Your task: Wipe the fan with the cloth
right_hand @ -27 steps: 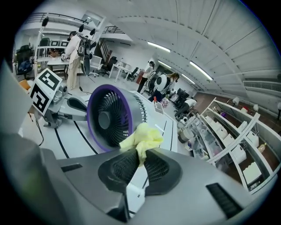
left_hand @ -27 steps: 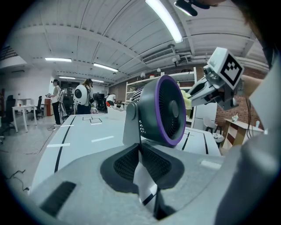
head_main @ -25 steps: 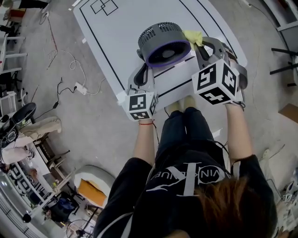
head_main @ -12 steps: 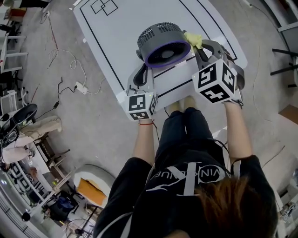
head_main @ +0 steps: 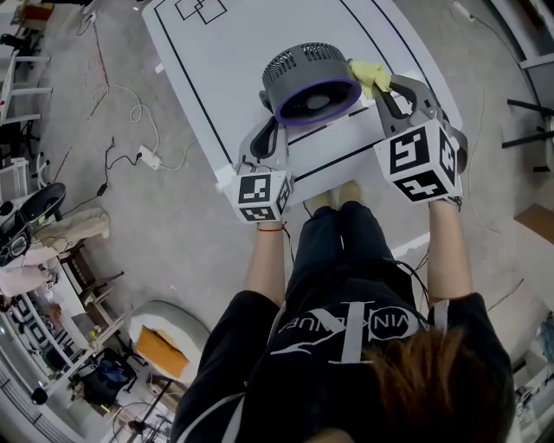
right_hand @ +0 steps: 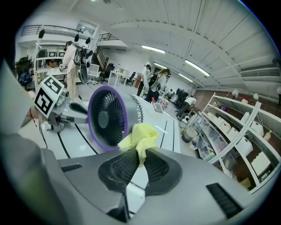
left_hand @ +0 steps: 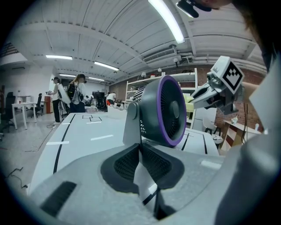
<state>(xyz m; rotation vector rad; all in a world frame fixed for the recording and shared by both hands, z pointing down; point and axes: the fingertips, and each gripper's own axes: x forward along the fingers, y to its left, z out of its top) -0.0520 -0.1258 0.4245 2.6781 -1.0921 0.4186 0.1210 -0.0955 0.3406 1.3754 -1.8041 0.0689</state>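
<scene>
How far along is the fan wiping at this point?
Done: the right gripper is shut on the yellow cloth, and the left gripper clamps the fan by its stand. In hand: the cloth sits against the fan's housing beside the purple rim. Remaining: nothing shows how much is wiped; the cloth is off the front grille.

The white worktop [head_main: 216, 69] is marked with black lines: a long rectangular outline and a small figure of squares [head_main: 201, 10] at its far end. A grey fan [head_main: 310, 80] with a purple rim sits near its front edge.
</scene>
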